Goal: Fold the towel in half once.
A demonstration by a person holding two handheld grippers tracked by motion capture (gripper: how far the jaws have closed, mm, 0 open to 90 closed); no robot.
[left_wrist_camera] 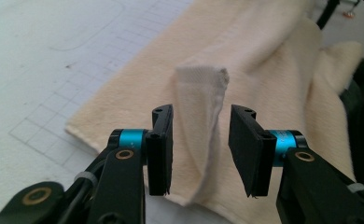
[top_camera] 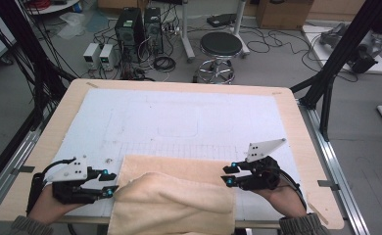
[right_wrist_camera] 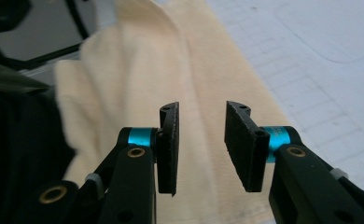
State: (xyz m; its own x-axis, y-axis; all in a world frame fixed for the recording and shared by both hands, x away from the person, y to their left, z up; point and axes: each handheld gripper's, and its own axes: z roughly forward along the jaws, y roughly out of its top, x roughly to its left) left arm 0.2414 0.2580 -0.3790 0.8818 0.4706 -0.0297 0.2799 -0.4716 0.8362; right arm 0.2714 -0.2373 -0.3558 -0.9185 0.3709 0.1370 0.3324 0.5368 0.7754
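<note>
On near edge of table [top_camera: 42, 161], cream towel [top_camera: 179, 196] lies half folded, front part hanging off; left gripper [top_camera: 111, 183] released, raised corner loose between jaws; right gripper [top_camera: 226, 175] released, nothing between jaws, flanking far side, likely for regrasp

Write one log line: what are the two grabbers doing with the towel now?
left gripper: open, towel corner between jaws, unpinched | right gripper: open, over towel, holding nothing | towel: partly folded on table

No readable text

No words, labels, brands or numbers can be made out; the white mat [top_camera: 179, 112] on the desk [top_camera: 297, 127] bears only printed grid lines.
</note>
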